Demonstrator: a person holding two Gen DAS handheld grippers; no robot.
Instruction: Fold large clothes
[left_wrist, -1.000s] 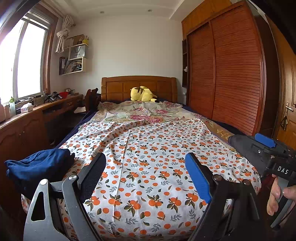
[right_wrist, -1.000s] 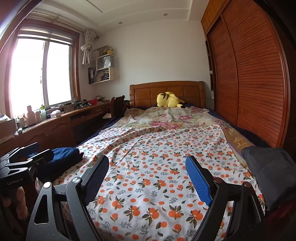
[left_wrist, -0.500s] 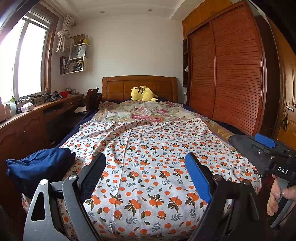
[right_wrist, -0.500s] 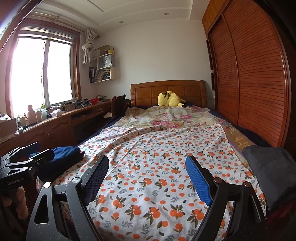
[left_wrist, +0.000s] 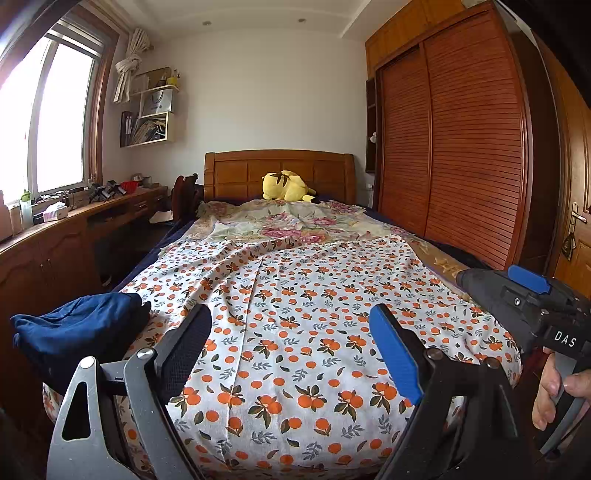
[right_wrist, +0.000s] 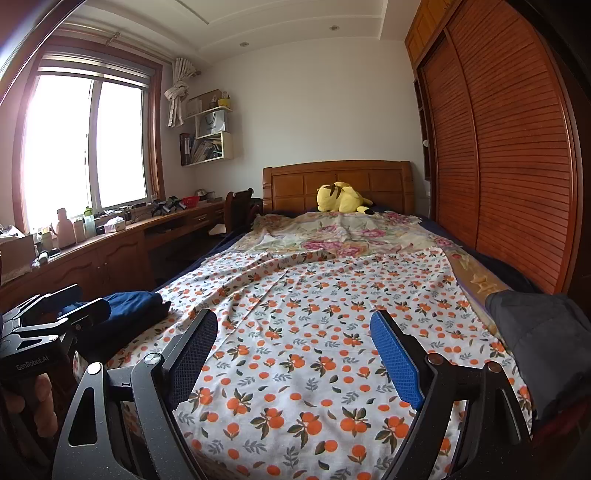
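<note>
The navy garment (left_wrist: 79, 328) is bunched at the bed's (left_wrist: 295, 332) left edge, nearest the empty, spread left gripper (left_wrist: 291, 354).

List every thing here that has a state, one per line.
left gripper: open, empty, above the bed's foot
right gripper: open, empty
orange-print sheet: spread over the bed, wrinkled
blue garment: bunched at the bed's left edge
grey garment: heaped at the right edge
plush toy: lying by the headboard
wardrobe doors: shut

Two tools (left_wrist: 290, 350) (right_wrist: 295, 350), one bed (left_wrist: 280, 170), one plush toy (left_wrist: 286, 186)
</note>
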